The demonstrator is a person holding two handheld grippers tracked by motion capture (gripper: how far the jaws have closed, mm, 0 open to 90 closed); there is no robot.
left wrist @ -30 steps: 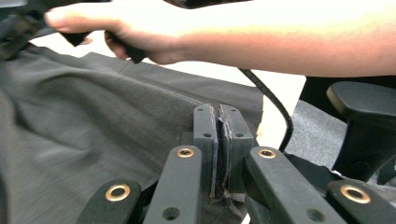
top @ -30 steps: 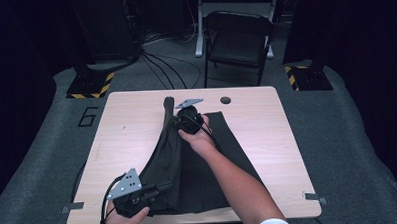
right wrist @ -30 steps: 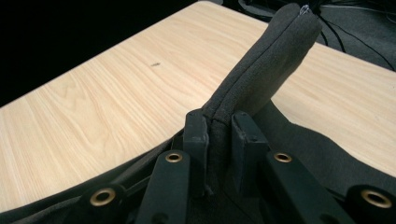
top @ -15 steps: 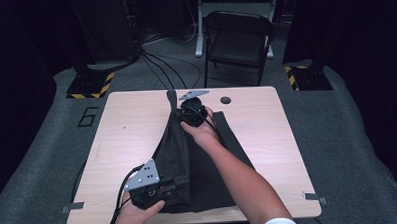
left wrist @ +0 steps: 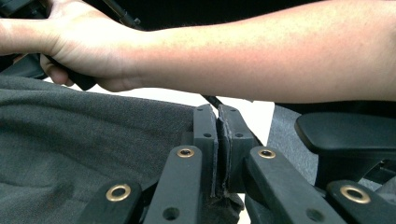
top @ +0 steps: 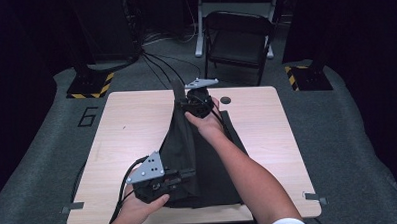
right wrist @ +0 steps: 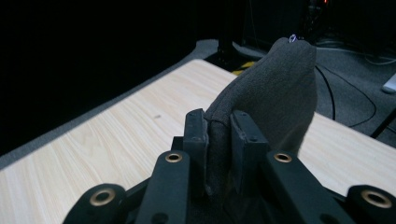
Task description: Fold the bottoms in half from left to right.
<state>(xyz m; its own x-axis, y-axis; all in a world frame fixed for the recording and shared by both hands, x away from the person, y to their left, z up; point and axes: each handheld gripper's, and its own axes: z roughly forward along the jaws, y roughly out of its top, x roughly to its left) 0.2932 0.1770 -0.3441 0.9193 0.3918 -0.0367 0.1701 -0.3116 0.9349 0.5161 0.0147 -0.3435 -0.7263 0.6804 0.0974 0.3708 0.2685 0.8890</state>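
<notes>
1. Dark grey cloth (top: pixel 208 161): a garment-like piece lying on the right-of-centre part of the table (top: pixel 132 129), its left edge lifted off the surface into a long raised fold that runs from the near edge to the far side; the rest lies flat under the person's right forearm (top: pixel 248 175)
2. Left gripper (top: pixel 176 179): held at the near end of the fold; in the left gripper view its fingers (left wrist: pixel 205 135) are pressed together with a thin edge of the cloth pinched between them
3. Right gripper (top: pixel 186 103): held at the far end of the fold; in the right gripper view its fingers (right wrist: pixel 194 135) are nearly closed on a thick bunch of cloth, which stands up beyond them in a rounded peak
4. Step in hand, as judged: carrying the lifted edge sideways across the flat part to fold the cloth
5. To do it well: keep both grips firm, hold the two ends level and the edge between them taut so it does not sag, move both hands together at one pace, and lay the edge down in line with the opposite edge before letting go
6. Surroundings: a small dark round object (top: pixel 225 99) lies on the table just beyond the cloth; a folding chair (top: pixel 239 40) stands behind the table
</notes>
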